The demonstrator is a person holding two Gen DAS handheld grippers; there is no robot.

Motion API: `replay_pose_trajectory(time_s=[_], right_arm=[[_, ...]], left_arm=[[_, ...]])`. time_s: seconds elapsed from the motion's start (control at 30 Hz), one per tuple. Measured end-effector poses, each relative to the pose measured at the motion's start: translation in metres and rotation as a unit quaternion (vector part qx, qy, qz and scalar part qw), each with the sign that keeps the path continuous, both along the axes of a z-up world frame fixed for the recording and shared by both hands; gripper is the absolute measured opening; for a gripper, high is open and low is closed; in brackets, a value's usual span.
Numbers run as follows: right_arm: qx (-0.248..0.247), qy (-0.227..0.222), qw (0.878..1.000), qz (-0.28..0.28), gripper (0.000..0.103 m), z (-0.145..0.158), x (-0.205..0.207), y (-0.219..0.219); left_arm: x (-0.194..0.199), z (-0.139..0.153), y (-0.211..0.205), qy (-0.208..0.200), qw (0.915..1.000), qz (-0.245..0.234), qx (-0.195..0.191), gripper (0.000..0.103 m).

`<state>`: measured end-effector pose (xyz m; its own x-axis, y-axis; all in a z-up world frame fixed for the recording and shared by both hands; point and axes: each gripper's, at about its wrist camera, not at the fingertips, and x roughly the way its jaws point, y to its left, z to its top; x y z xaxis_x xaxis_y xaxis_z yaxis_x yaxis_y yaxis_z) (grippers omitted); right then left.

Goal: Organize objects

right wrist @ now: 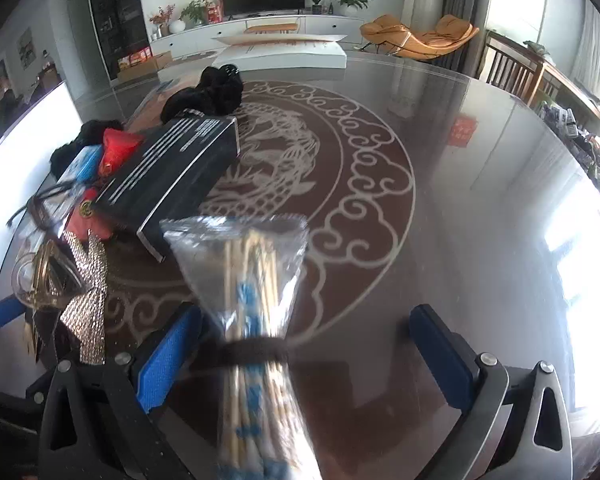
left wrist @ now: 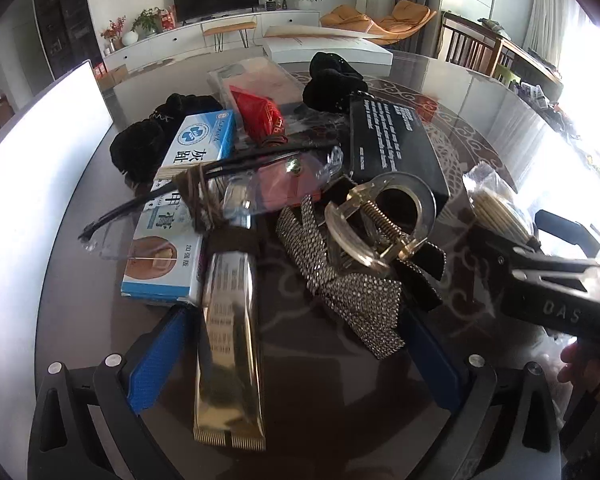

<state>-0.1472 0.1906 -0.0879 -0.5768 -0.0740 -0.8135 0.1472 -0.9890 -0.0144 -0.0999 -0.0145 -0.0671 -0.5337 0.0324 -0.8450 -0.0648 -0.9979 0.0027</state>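
Swab bag [right wrist: 252,320] lies on the desk [right wrist: 440,208], right of the clutter, between the wide-open, empty right hand-held gripper [right wrist: 304,364]. Judged light, crinkly and slippery: grip at its dark band. Left hand-held gripper [left wrist: 296,364] likewise open and empty.

Window glare right — fisheye-warped, foreground blurred

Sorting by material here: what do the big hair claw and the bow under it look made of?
Hair claw: seemingly clear hard plastic, glossy; you can see through it, and it has a coiled metal spring.
Bow: apparently fabric covered in tiny shiny studs or rhinestones, with dark velvety ends; the grainy sparkle suggests that, though stones versus metal is unclear.
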Motion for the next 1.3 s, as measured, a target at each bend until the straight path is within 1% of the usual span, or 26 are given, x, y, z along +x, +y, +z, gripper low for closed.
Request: replay_pose_trajectory(time_s=[0.1, 0.17, 0.33, 0.57, 1.3], right_arm=[[0.0, -0.002, 1.0, 0.01, 0.103, 0.003, -0.004, 0.0], [0.0, -0.001, 1.0, 0.011, 0.103, 0.003, -0.004, 0.0], [0.0, -0.001, 1.0, 0.011, 0.103, 0.003, -0.003, 0.0], [0.0, -0.001, 1.0, 0.011, 0.103, 0.003, -0.003, 0.001], [0.0, 0.0, 1.0, 0.011, 0.103, 0.003, -0.002, 0.001]], left_arm=[[-0.016, -0.001, -0.002, 0.013, 0.9999, 0.005, 0.002, 0.103], [-0.021, -0.001, -0.003, 0.013, 0.9999, 0.008, 0.002, 0.103], [-0.022, -0.001, -0.001, 0.017, 0.9999, 0.003, 0.002, 0.103], [-0.021, -0.002, -0.002, 0.017, 0.9998, 0.011, 0.002, 0.103], [-0.018, -0.002, -0.002, 0.021, 0.9997, 0.007, 0.005, 0.103]])
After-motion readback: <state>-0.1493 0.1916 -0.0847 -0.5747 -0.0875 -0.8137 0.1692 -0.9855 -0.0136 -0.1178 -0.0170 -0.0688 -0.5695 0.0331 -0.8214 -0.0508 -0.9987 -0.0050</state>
